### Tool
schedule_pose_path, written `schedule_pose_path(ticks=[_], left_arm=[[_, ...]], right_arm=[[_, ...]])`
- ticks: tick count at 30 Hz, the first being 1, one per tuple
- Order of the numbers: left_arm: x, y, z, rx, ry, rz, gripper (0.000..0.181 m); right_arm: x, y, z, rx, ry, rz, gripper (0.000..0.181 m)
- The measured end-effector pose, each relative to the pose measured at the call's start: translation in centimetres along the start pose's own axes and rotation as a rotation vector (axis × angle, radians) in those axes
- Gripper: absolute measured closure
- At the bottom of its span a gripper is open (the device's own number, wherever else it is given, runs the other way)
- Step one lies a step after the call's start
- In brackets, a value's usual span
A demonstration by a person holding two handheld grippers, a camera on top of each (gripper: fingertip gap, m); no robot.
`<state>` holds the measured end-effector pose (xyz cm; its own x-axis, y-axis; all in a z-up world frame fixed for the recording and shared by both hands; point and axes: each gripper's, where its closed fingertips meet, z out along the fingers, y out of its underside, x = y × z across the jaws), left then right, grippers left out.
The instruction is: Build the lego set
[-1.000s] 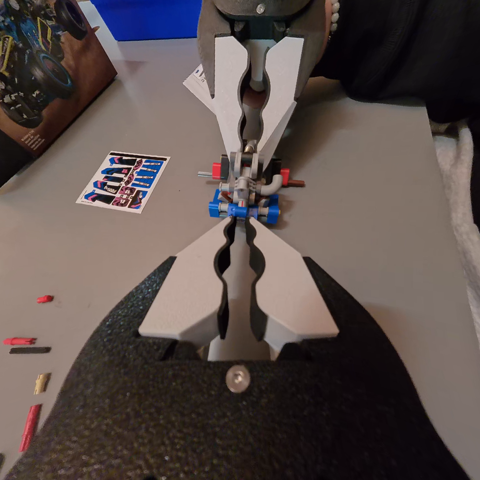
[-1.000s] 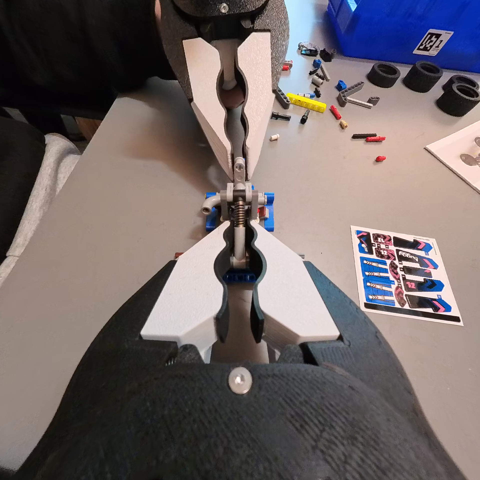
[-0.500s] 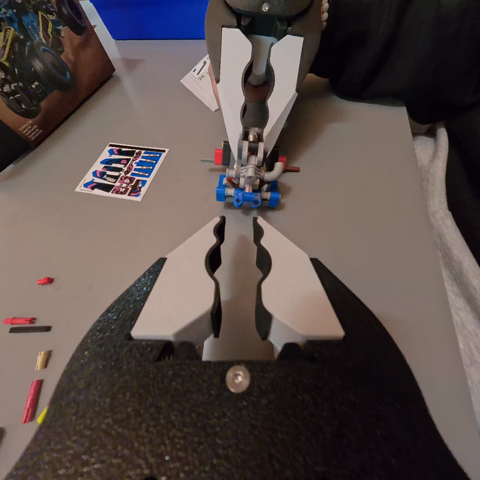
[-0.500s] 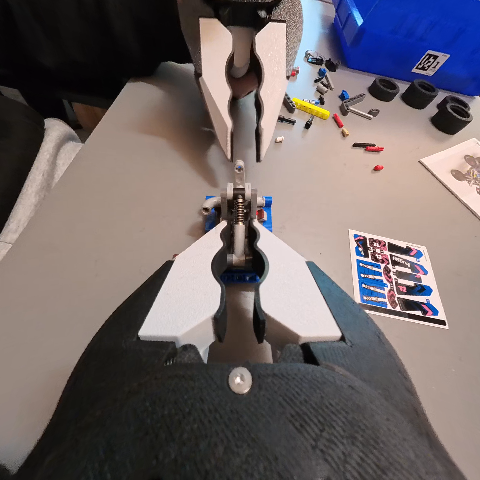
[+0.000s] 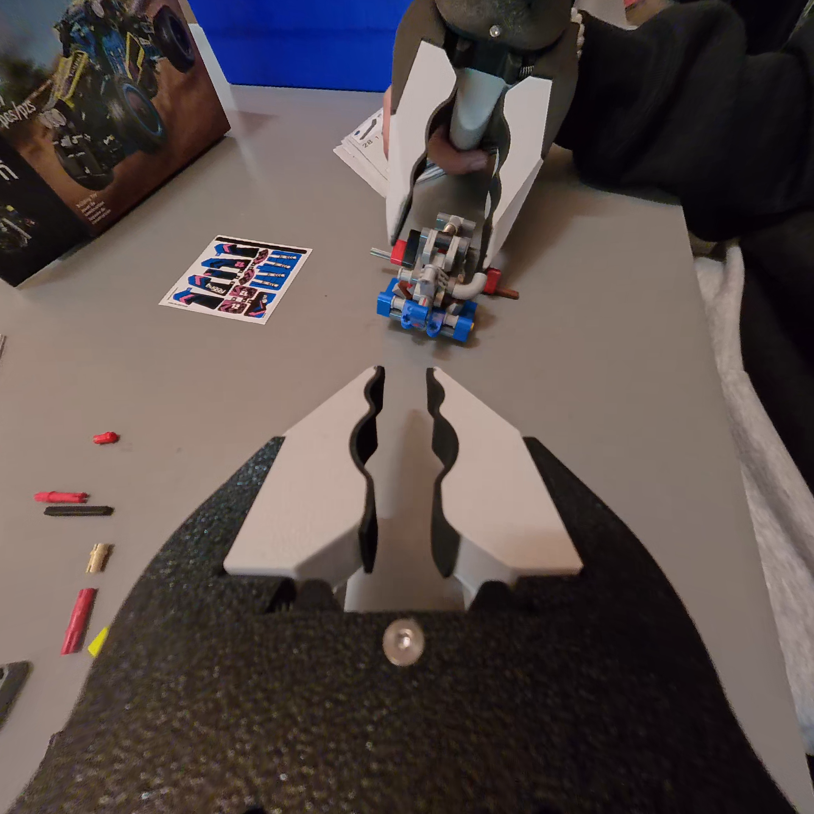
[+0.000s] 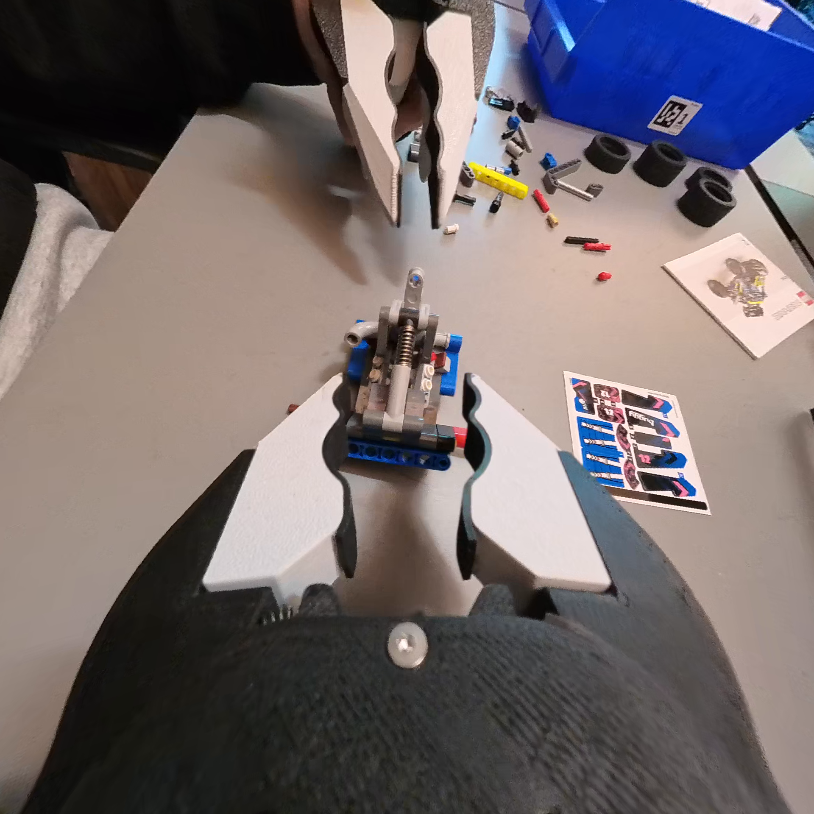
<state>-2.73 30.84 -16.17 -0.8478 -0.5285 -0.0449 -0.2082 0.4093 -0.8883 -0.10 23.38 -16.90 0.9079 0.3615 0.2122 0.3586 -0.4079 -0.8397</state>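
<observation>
Lego assembly point(image 6: 403, 387), standing mid-table point(image 5: 594, 396) toward the person's edge, looks light, rigid and snap-apart fragile, best gripped across its blue base beam point(image 6: 398, 456), which the right gripper point(image 6: 403, 387) straddles with wide jaws, while the left gripper point(image 5: 404, 369) hangs near, jaws narrowly parted and empty.

The box point(image 5: 101, 127) left of the left gripper point(image 5: 404, 374) is cut off; small parts point(image 6: 515, 145) past the model point(image 6: 405, 383) are too tiny to identify.
</observation>
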Motion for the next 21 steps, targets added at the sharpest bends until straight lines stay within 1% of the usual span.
schedule_pose_path(ticks=[3, 6, 9, 11, 13, 14, 16, 18, 19, 21], left_arm=[[0.0, 0.1, 0.0, -0.006, -0.007, 0.009, 0.165], [-0.1, 0.2, -0.1, -0.007, -0.022, 0.007, 0.166], [-0.4, 0.1, -0.4, 0.003, -0.042, -0.001, 0.166], [-0.7, 0.4, -0.7, -0.013, -0.067, -0.006, 0.166], [-1.7, 0.7, -1.8, -0.041, -0.128, -0.006, 0.167], [-2.6, 0.7, -2.7, -0.049, -0.184, -0.015, 0.166], [-5.4, 0.4, -5.5, -0.048, -0.357, -0.066, 0.167], [-8.6, 0.9, -9.4, -0.071, -0.575, -0.155, 0.167], [-10.0, 1.5, -11.5, -0.093, -0.678, -0.195, 0.167], [-12.0, 2.4, -15.3, -0.112, -0.837, -0.279, 0.165]], right_arm=[[0.4, 0.1, 0.1, -0.026, 0.026, 0.012, 0.124], [0.7, -0.8, -0.9, -0.029, 0.09, 0.041, 0.114], [1.0, -2.6, -2.6, 0.019, 0.236, 0.099, 0.112], [1.1, -2.3, -3.3, -0.019, 0.353, 0.158, 0.107], [0.0, -2.1, -3.2, -0.079, 0.415, 0.161, 0.106], [-0.6, -2.3, -2.9, -0.092, 0.422, 0.142, 0.103], [-1.3, -3.3, -2.2, -0.096, 0.426, 0.144, 0.108], [-1.8, -4.3, -1.1, -0.077, 0.41, 0.16, 0.112], [-2.1, -4.5, -0.5, -0.088, 0.392, 0.141, 0.11], [-1.4, -3.9, -0.4, -0.144, 0.423, 0.103, 0.109]])
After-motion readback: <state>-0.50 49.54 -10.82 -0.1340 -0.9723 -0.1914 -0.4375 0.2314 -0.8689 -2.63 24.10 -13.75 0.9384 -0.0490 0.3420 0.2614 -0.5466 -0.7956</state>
